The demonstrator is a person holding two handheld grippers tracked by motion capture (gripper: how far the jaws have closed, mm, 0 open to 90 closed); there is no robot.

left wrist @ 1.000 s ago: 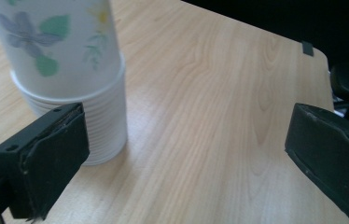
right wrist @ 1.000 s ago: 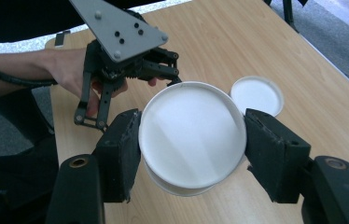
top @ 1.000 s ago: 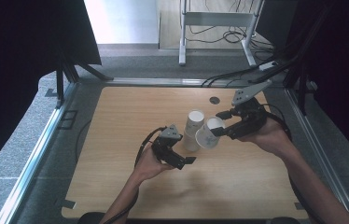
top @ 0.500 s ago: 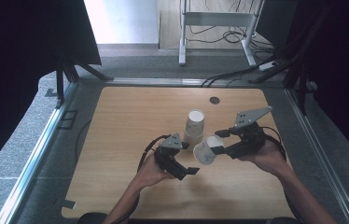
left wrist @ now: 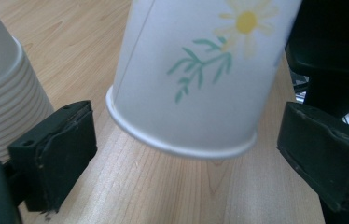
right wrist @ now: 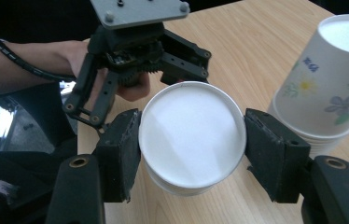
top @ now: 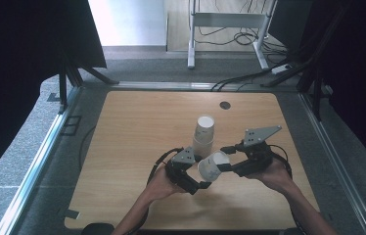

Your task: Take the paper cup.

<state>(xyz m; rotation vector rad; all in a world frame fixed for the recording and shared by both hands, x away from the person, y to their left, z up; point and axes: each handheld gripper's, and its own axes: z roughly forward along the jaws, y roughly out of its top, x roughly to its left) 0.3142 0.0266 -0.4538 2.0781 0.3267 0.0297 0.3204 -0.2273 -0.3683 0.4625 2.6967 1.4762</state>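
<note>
Two grippers we see above the wooden table, right gripper fingers clamped on a flowered paper cup, left gripper fingers wide and just closing around its rim without touching, cup stack just beside.

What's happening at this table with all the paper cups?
A person sits at a wooden table with a hand-held gripper in each hand. The right gripper is clamped on a single flower-printed paper cup, held on its side just above the table. The left gripper is open, and its jaws, which have just been closing, stand on either side of that cup's rim without touching it. A stack of upside-down paper cups stands just behind them.
</note>
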